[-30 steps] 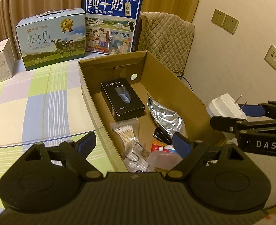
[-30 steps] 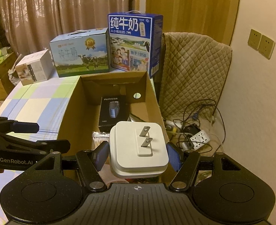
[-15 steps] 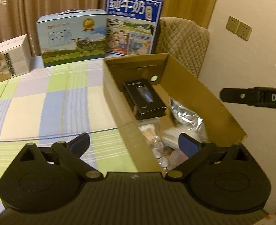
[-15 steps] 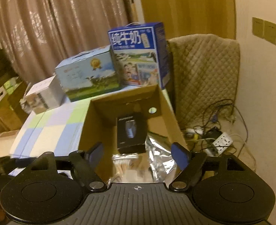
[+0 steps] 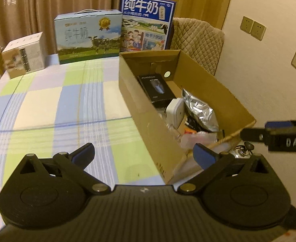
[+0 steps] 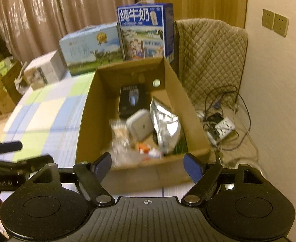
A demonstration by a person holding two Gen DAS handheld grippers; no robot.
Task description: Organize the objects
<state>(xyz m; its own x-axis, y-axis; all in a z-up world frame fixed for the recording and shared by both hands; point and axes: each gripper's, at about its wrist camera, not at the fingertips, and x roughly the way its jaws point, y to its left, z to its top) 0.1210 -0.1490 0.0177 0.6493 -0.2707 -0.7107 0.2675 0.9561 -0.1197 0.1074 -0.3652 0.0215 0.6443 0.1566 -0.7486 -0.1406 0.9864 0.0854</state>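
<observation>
An open cardboard box (image 5: 224, 94) (image 6: 87, 109) stands on the checked tablecloth (image 5: 53, 104). Inside it a white plug adapter (image 5: 175, 112) (image 6: 141, 126) leans among a black product box (image 5: 158, 89) (image 6: 130, 98), a silver foil pouch (image 5: 200, 111) (image 6: 166, 125) and a bag of cotton swabs (image 6: 119, 130). My left gripper (image 5: 144, 154) is open and empty, above the tablecloth at the box's near corner. The right gripper (image 6: 148, 164) is open and empty too, held back from the box's near wall; it shows in the left wrist view at the right edge (image 5: 276, 134).
Two milk cartons (image 5: 88, 36) (image 5: 147, 23) and a small white box (image 5: 24, 55) stand at the table's far edge. A quilted chair back (image 6: 210, 60) is behind the box. A power strip and tangled cables (image 6: 221, 126) lie on the floor to the right.
The right gripper opened and let the white adapter drop into the box, then drew back. Both grippers have pulled away from the box, toward the near side.
</observation>
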